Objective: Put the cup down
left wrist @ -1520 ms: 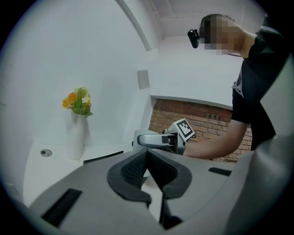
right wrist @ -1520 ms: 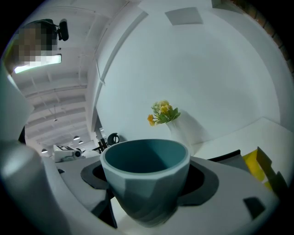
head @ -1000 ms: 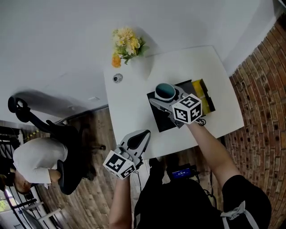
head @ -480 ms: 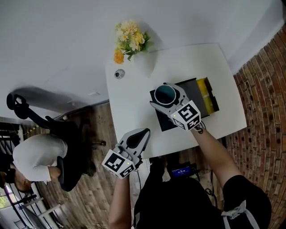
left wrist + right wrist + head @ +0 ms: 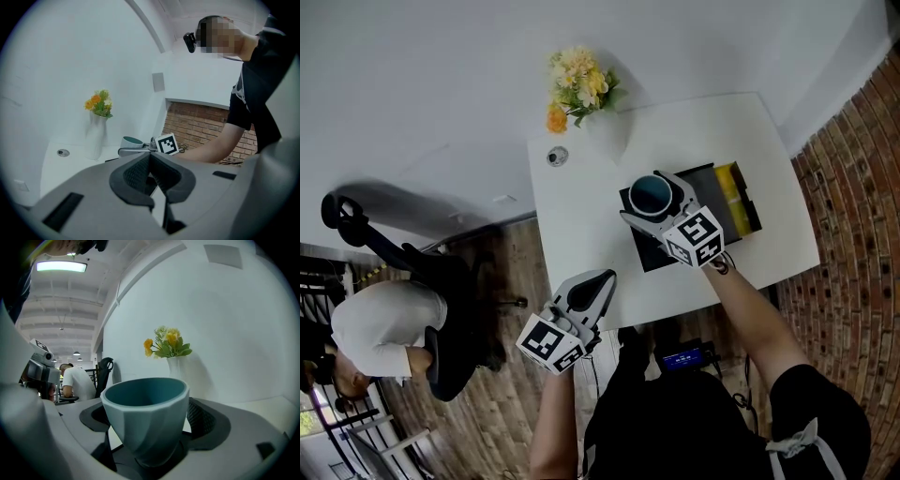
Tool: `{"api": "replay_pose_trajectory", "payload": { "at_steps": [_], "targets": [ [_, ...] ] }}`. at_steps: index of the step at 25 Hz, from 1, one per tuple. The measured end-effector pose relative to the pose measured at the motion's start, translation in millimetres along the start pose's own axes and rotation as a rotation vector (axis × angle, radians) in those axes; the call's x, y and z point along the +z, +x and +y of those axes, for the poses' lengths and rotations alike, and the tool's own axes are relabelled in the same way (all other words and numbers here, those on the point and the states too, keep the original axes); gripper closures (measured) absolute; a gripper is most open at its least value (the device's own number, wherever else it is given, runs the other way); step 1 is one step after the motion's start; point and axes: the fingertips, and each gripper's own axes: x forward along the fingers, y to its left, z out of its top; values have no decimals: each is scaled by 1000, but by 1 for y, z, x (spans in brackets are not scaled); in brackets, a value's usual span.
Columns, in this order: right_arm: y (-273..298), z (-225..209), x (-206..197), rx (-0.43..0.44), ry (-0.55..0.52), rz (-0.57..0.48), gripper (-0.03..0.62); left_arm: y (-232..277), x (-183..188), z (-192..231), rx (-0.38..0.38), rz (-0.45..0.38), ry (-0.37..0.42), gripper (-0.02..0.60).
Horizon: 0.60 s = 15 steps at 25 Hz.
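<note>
A teal cup [image 5: 650, 193] stands upright over the black mat [image 5: 643, 255] on the white table [image 5: 581, 239]. My right gripper [image 5: 643, 199] has a jaw on each side of it. Those jaws are opening, and in the right gripper view thin gaps show between the cup [image 5: 145, 411] and the pads of that gripper [image 5: 147, 423]. My left gripper [image 5: 603, 279] hangs at the table's near edge, shut and empty. From the left gripper view its closed gripper [image 5: 150, 157] points toward the distant cup [image 5: 131, 140].
A white vase with yellow flowers [image 5: 578, 81] and a small round object [image 5: 557, 156] sit at the table's far side. A yellow item [image 5: 733, 190] lies right of the mat. A person [image 5: 380, 330] sits on an office chair [image 5: 445, 323] at the left. A brick wall [image 5: 862, 187] runs along the right.
My right gripper has sunk slightly toward the black mat with the cup between its jaws. The left gripper has stayed where it was.
</note>
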Motion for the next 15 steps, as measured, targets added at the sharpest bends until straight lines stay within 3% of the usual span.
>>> {"api": "replay_pose_trajectory", "payload": {
  "at_steps": [8, 15],
  "targets": [
    [-29, 5, -2, -9, 5, 36, 131, -6, 4, -6, -1, -22, 13, 572],
    [-84, 1, -13, -80, 72, 60, 132, -12, 5, -12, -5, -45, 22, 572]
  ]
}}
